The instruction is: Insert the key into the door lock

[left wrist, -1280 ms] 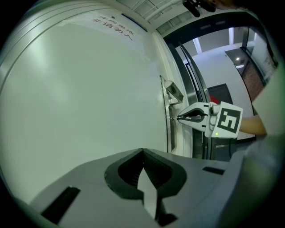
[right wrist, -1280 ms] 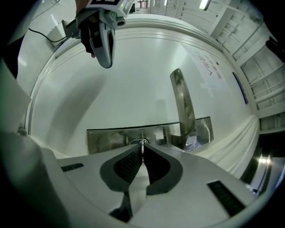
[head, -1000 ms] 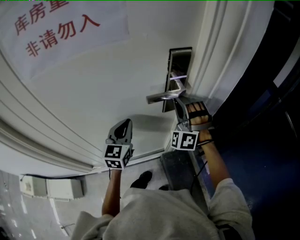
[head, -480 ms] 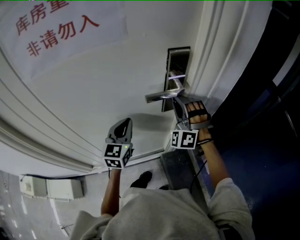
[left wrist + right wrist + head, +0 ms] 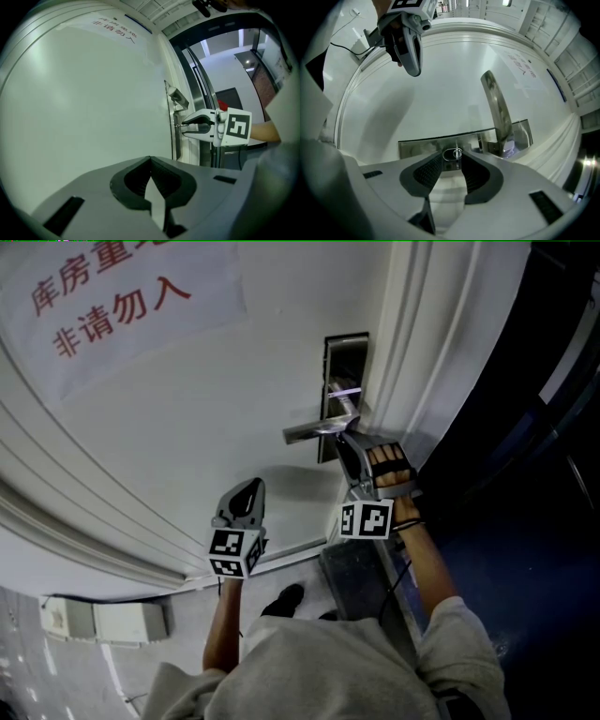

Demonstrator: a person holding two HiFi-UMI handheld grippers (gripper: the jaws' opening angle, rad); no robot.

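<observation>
A small key sits in the keyhole of the steel lock plate on the white door, just below the lever handle. My right gripper points at the lock with its jaws opening. The key stands between the fingertips and the pads do not press on it. In the head view that gripper is right under the handle and plate. My left gripper hangs to the left, away from the lock, shut and empty. The left gripper view shows the right gripper at the plate.
A paper notice with red characters is stuck high on the door. The door frame runs along the right, with a dark opening beyond. A dark box and the person's shoe are on the floor below.
The right gripper's jaws have parted around the key, which stays in the lock. Both hands hold their places; the head view has shifted slightly.
</observation>
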